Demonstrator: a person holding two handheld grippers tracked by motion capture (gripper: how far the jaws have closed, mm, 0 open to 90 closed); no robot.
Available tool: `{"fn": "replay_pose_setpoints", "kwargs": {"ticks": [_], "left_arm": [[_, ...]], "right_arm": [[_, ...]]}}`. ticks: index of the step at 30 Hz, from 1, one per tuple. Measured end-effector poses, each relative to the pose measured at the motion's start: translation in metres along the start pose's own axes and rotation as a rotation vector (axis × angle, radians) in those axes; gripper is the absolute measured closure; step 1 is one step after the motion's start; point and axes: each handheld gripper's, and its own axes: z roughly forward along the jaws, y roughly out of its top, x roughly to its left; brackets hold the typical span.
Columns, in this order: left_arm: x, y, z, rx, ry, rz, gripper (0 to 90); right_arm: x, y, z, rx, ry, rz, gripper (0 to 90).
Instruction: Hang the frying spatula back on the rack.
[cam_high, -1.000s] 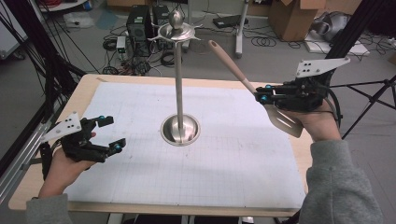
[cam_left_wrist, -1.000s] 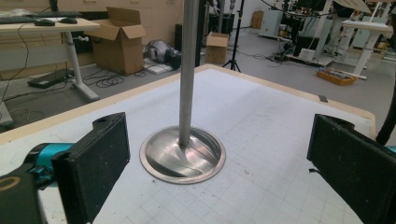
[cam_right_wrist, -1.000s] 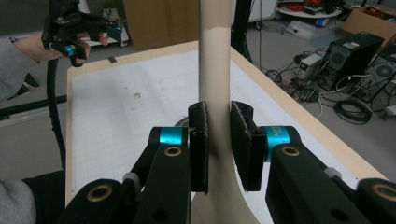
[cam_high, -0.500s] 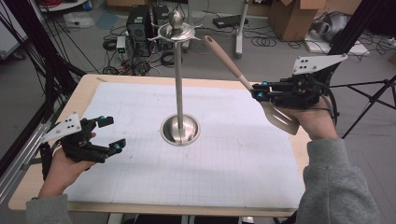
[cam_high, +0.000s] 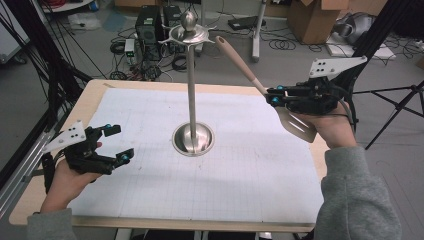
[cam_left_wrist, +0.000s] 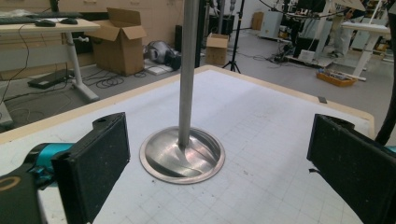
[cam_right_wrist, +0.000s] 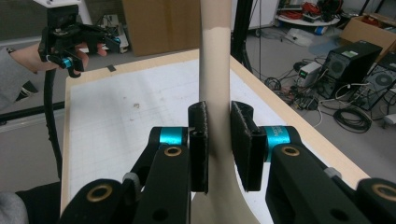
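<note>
Now: slotted spatula (cam_high: 280, 102) clamped mid-handle in right gripper (cam_high: 272, 95), raised at table's right edge.
Handle tip angles toward hook crown of utensil stand (cam_high: 192, 90) at centre, likely for hanging; left gripper (cam_high: 120, 144) waits open, near-left.

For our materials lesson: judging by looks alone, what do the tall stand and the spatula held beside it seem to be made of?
Stand: probably polished metal, perhaps stainless steel; its silver pole and dished base mirror the light.
Spatula: a matt beige handle and slotted blade with no glare, which suggests silicone or plastic, though painted wood cannot be ruled out. The right tongs clamp its handle.
</note>
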Motion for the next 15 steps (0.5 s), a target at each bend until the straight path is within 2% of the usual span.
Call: {"fn": "replay_pose_setpoints", "kwargs": {"ticks": [3,15], "left_arm": [[-0.001,0.000,0.000,0.010,0.005,0.010,6.3],[0.000,-0.001,-0.001,0.009,0.007,0.004,6.3]], "right_arm": [[-0.001,0.000,0.002,-0.003,0.004,-0.004,77.8],[-0.003,-0.001,0.012,0.002,0.010,0.010,77.7]]}}
